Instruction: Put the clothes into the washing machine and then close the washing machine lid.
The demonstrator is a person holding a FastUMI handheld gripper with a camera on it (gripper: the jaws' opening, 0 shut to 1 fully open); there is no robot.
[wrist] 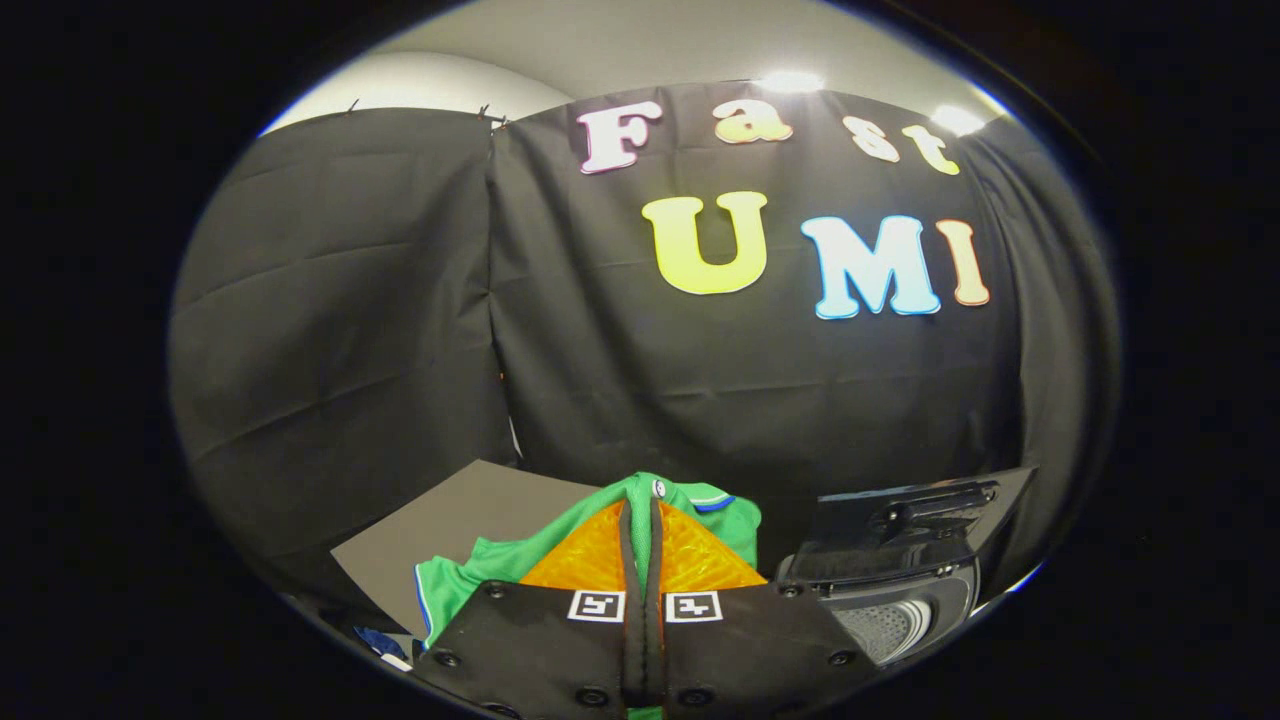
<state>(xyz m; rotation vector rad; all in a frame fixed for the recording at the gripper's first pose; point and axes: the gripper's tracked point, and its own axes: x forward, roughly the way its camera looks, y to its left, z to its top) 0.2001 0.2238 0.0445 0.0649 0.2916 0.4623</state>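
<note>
Green sports shirt (470,580) with blue-and-white trim, pinched in the gripper (641,520).

Both fingers are pressed together on a fold of the shirt, which hangs around and below them, bunched at the tips. Just to the right, a little beyond the fingers, stands the dark washing machine (890,590), its black lid (920,510) raised and the perforated drum showing beneath. A grey tabletop (450,520) lies behind the shirt on the left.
</note>
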